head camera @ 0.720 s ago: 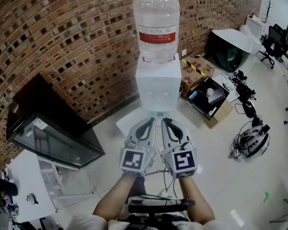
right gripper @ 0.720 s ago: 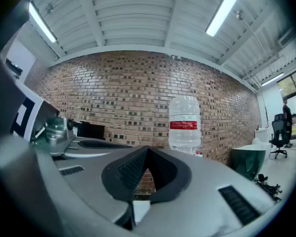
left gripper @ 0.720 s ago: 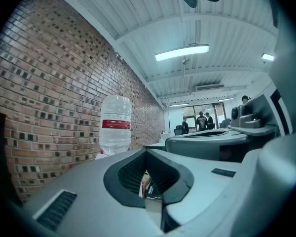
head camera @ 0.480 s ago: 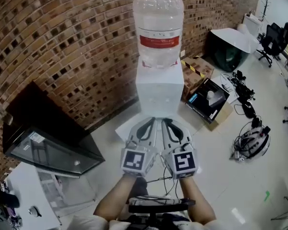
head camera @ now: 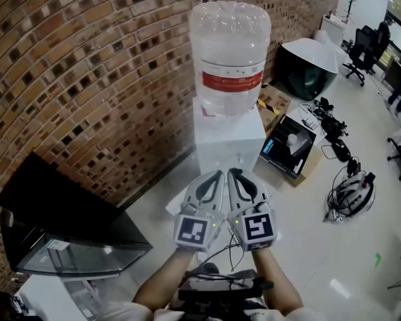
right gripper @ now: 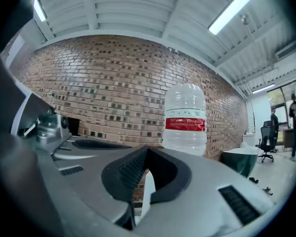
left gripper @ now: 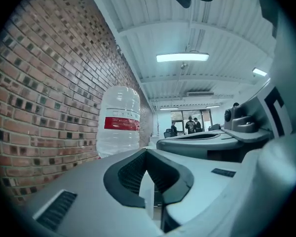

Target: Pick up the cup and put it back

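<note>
Now, left tool (head camera: 216, 176) and right tool (head camera: 233, 174) are shut, empty, facing the water dispenser (head camera: 228, 139); open one before reaching.

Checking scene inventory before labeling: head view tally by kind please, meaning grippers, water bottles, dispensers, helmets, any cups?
Grippers: 2 (left gripper, right gripper)
Water bottle: 1
Dispenser: 1
Helmet: 1
Cups: 0 in view
Total: 5
</note>
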### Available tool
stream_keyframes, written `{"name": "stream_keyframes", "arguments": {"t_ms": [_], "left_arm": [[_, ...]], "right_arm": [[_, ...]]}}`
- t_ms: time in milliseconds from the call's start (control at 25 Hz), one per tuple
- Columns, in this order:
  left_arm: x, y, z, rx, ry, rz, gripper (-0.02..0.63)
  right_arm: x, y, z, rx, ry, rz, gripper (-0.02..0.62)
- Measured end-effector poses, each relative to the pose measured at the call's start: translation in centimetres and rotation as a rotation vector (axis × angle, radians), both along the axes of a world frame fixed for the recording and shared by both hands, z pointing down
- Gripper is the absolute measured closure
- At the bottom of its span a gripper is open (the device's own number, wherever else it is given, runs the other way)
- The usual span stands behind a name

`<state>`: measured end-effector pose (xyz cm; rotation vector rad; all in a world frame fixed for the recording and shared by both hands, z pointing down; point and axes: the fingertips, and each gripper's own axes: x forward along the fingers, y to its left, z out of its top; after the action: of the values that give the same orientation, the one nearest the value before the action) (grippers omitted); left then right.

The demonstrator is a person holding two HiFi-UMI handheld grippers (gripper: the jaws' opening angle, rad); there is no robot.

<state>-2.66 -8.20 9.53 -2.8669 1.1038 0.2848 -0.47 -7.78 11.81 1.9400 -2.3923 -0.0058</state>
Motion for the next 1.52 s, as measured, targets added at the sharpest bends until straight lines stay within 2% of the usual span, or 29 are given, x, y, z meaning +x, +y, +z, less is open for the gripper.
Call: {"name": "stream_keyframes", "arguments": {"t_ms": [240,560,840,960,1200,1520], "left_arm": [[-0.6,-2.3,0.7,-0.018,0.007,0.027,0.614],[-0.5,-3.8,1.0,-0.027,-0.009,0.005,0.614],[1.8,-4.9,3.3,-0.041,-0.02,-0.018,0.614],[3.0,-5.4,6.8,-0.055,-0.036,-0.016,0.615],[4.6,-7.3,17.4,-0.062,-0.048,-0.035,0.614],[5.4,-10.7,33.0,-0.053,-0.041,-0.07,0.614]], "right_arm": [[-0.4,-2.3,0.6,-0.014,0.04,0.015,0.591],[0.1,-4.6,0.3,0.0,-0.02,0.012,0.591],[2.5,-5.1,2.9,-0.023,-0.016,0.003,0.59],[3.9,-5.5,6.7,-0.04,0.0,0.005,0.591],[5.2,-7.4,18.2,-0.081,0.013,-0.003,0.591],[6.6,-10.5,33.6,-0.054,0.003,0.009,0.589]]}}
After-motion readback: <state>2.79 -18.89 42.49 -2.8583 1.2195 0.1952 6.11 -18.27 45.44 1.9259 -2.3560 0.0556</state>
